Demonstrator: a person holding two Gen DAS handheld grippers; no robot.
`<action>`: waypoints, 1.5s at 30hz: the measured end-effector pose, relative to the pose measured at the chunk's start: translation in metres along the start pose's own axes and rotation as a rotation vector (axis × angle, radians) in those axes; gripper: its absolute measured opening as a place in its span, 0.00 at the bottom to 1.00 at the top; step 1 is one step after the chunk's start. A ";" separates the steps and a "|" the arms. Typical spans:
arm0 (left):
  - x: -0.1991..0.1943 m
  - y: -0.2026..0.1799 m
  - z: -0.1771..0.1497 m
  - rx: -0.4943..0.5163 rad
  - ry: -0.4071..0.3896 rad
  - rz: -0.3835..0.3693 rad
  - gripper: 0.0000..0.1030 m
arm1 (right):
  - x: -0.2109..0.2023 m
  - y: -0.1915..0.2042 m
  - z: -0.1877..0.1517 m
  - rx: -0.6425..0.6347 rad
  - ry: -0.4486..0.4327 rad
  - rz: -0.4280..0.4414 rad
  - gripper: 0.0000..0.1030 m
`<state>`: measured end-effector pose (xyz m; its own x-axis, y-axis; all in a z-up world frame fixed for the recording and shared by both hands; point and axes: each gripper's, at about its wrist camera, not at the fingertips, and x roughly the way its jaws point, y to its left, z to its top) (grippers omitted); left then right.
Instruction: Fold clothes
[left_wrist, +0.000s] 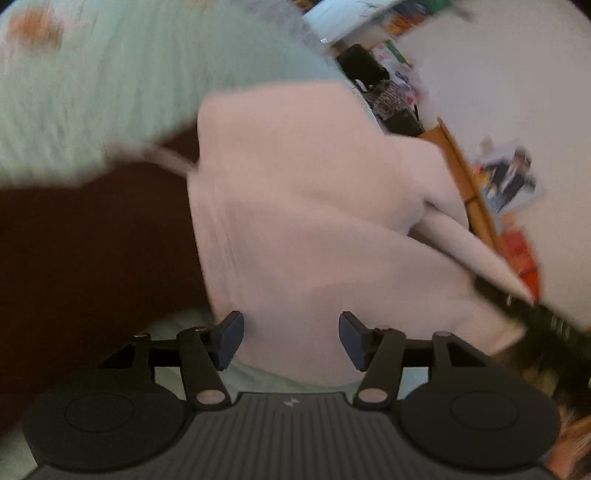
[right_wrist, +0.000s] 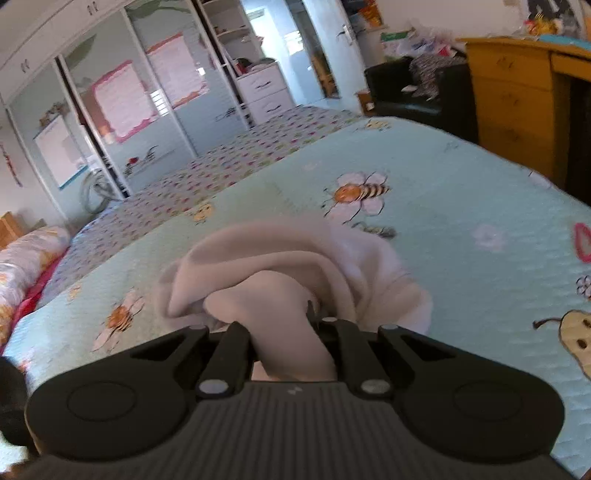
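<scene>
A pale pink garment (left_wrist: 303, 206) hangs stretched between the two grippers above the bed (right_wrist: 461, 206), which wears a light blue quilt printed with bees and flowers. In the left wrist view, which is blurred, the cloth fills the middle as one broad sheet, its long axis running from just ahead of the left gripper (left_wrist: 291, 339) up and to the right toward the right gripper (left_wrist: 532, 314), which shows as a dark shape at the cloth's far corner. A thin drawstring (left_wrist: 170, 158) trails from its upper left edge. The left gripper's jaws are spread, and the cloth lies beyond the gap with neither pad pressing on it.

In the right wrist view the right gripper (right_wrist: 291, 328) has its jaws pressed together, pinching a bunched fold of the garment (right_wrist: 295, 266). From there the cloth billows forward in loose rolls over the quilt, pointing away from the camera toward the wardrobe (right_wrist: 122, 99).
</scene>
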<state>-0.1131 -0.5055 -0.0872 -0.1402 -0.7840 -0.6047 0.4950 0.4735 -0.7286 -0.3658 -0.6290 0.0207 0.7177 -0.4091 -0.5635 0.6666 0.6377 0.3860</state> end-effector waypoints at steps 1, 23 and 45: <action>0.009 0.002 -0.002 -0.022 0.006 -0.011 0.55 | 0.000 -0.002 -0.001 0.010 0.007 0.018 0.07; -0.112 -0.112 0.113 0.427 -0.288 0.275 0.46 | -0.021 0.048 0.072 -0.065 -0.217 0.243 0.07; -0.013 -0.088 0.090 -0.002 -0.212 0.136 0.11 | -0.065 0.010 -0.049 -0.185 -0.153 0.074 0.07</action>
<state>-0.0778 -0.5727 0.0134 0.1109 -0.7797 -0.6163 0.4953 0.5810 -0.6459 -0.4157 -0.5638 0.0254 0.7946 -0.4419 -0.4163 0.5730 0.7725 0.2737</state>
